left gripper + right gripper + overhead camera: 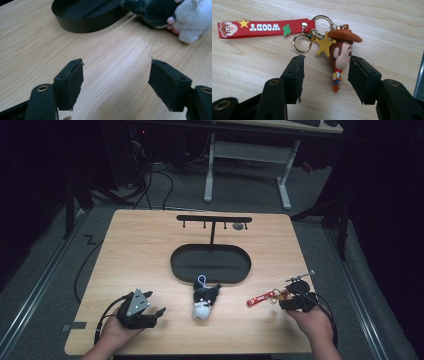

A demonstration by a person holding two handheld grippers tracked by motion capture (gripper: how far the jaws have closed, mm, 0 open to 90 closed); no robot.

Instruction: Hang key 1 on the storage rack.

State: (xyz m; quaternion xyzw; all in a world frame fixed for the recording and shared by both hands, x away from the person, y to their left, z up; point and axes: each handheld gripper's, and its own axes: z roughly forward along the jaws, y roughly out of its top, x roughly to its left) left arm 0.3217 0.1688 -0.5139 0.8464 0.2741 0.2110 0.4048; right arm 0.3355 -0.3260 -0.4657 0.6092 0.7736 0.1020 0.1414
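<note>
The left gripper (150,312) rests on the pale wood-grain table (140,250) with its jaws spread wide and nothing between them; ahead of it and to its right lies the plush toy (175,17), soft grey-and-white pile with small pink nubs, and beyond its left jaw curves the smooth matt wall of the black oval tray (82,23), from which a thin T-shaped hanger rack (214,220) with small pegs rises. Left idle there, it risks little, though a careless sweep could nudge the light toy. The right gripper (325,72) has its jaws partly closed around the cowboy keychain (340,55) without pinching it: the right pad sits just beside or touching the figure's face, the left pad stands apart, over bare table. Closing from here, I judge, could push the figure sideways before both pads bite, or catch only the small rounded body below the head, so the glossy moulded rubber slips out. The flat red strap (262,27), printed with white letters, trails off beyond the left jaw, linked through gold metal rings (302,42) and a yellow star; on lifting, that loose weight could swing and twist the figure in the pads, or the ring could snag a jaw tip.
</note>
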